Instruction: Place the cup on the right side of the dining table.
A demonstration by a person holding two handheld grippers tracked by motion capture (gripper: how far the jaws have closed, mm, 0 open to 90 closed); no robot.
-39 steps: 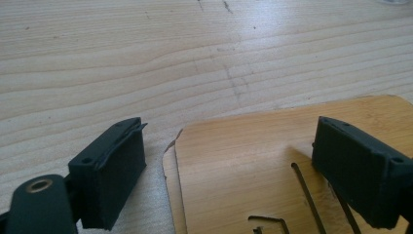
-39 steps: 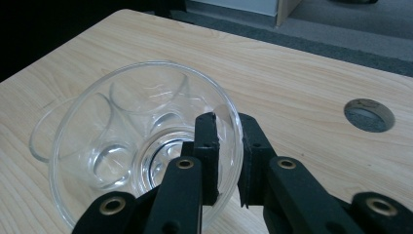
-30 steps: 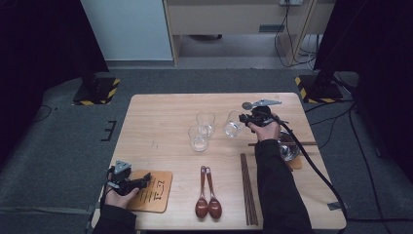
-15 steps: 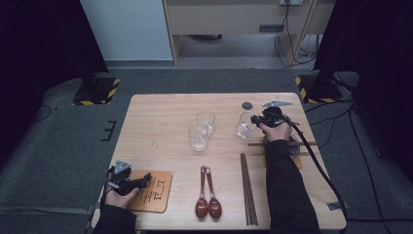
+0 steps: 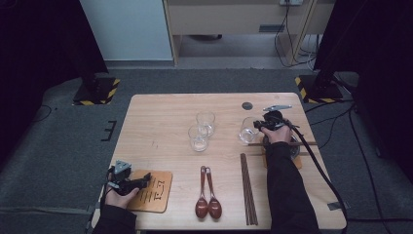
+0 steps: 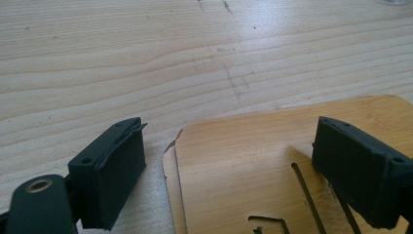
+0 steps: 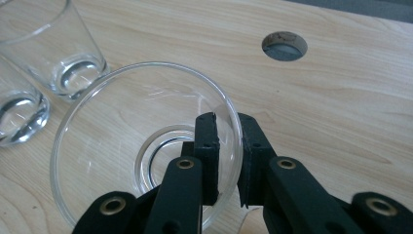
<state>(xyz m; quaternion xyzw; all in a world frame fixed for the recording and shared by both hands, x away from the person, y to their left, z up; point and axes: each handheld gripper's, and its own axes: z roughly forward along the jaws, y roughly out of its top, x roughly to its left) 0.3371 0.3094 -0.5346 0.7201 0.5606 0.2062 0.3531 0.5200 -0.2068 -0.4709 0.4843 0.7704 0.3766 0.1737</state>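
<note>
The thin bamboo board (image 5: 152,191) at the near left corner of the pale wooden desk (image 5: 160,117) bears dark cut or printed marks, seen in the high view and as slots in the left gripper view (image 6: 272,222), but they are too small and too cropped to read. No other writing can be made out.

The right gripper (image 7: 228,146) has its black fingers (image 7: 207,146) closed on the wall of a clear round drinking glass (image 7: 122,141), one finger inside the rim and one outside. In the right gripper view the glass's mouth faces the camera with its thick base beyond, so its long axis runs down and away towards the desk. In the high view the same clear glass (image 5: 247,130) sits at the right of the desk, just left of the right gripper (image 5: 260,126), near a dark round hole in the desk top (image 5: 247,105).

Two more clear tumblers (image 5: 202,129) stand upright and close together near the desk's middle. Two brown wooden spoons (image 5: 207,197) lie with bowls towards the person, and a pair of dark chopsticks (image 5: 248,187) lies lengthwise beside them.

The left gripper (image 6: 229,165) rests over the bamboo board's corner with its fingers apart, gripping nothing.
</note>
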